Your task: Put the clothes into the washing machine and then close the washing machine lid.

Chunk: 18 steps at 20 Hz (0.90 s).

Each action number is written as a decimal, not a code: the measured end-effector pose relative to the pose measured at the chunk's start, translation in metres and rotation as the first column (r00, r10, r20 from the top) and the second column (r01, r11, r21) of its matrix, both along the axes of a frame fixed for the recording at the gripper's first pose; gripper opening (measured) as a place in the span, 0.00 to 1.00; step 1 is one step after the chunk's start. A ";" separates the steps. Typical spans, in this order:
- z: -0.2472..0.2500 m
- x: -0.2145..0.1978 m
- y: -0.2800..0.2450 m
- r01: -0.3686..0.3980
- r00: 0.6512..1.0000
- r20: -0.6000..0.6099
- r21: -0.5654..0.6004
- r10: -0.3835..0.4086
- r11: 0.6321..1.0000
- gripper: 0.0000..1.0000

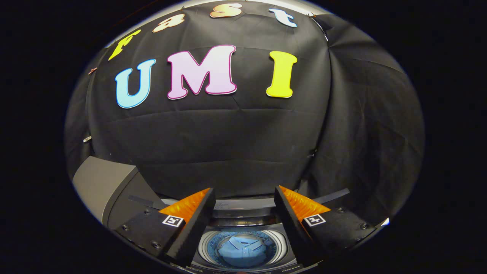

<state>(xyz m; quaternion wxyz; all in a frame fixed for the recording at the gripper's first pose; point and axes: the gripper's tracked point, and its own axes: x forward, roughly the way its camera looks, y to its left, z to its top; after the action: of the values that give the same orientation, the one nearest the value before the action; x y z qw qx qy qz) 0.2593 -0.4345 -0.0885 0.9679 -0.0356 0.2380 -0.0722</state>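
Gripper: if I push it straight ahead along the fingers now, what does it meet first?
Probably the black cloth wall behind the washing machine. The gripper is open and holds nothing; the blue shirt lies in the drum below the fingers, under that line. Depth is hard to judge.

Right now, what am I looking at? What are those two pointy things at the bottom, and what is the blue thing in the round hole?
A camera sits on a hand-held grabbing tool and looks forward along its two fingers. The pointy things are those fingers; the gripper is open and holds nothing. Between and below the fingers you look down into a washing machine whose top is open. The round hole is its drum, and the blue thing inside is a folded shirt. The grey slab beside the left finger looks like the raised lid. Behind everything hangs a black cloth wall.
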 end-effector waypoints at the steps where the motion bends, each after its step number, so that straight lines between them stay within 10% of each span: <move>1: 0.000 0.000 0.000 0.002 1.000 0.001 0.003 -0.002 1.000 0.98; 18: -0.048 -0.047 0.009 0.011 0.993 -0.116 -0.006 -0.012 1.000 1.00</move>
<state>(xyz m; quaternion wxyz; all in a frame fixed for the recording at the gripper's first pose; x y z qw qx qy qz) 0.2120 -0.4253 -0.1368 0.9518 -0.0410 0.2941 -0.0764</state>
